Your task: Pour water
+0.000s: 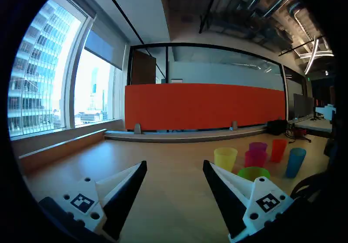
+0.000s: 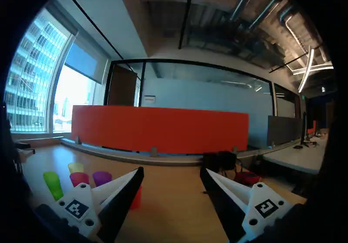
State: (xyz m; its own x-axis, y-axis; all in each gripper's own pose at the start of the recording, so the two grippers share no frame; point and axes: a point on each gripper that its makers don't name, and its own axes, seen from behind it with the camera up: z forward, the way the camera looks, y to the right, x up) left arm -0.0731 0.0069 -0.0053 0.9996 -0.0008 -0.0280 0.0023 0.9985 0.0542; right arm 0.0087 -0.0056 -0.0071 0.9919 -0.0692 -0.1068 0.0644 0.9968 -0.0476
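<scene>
Fingers, left gripper view: left gripper spread wide, with nothing between its fingers and nothing touching them.
Cups, left gripper view: a cluster stands upright on the wooden table, to the right of and beyond the right finger. The yellow cup is nearest the gap, the green cup is just past the fingertip, and the blue cup is farthest right.
Fingers, right gripper view: right gripper equally wide apart and empty.
Cups, right gripper view: the cluster lies left of the left finger, with the green cup far left and the purple cup close beside the finger.
Relation: the cups lie between the two grippers, so each would have to swing inward to reach one.
Nearer hand: cannot tell.
Water: too far to tell whether any cup holds some.
</scene>
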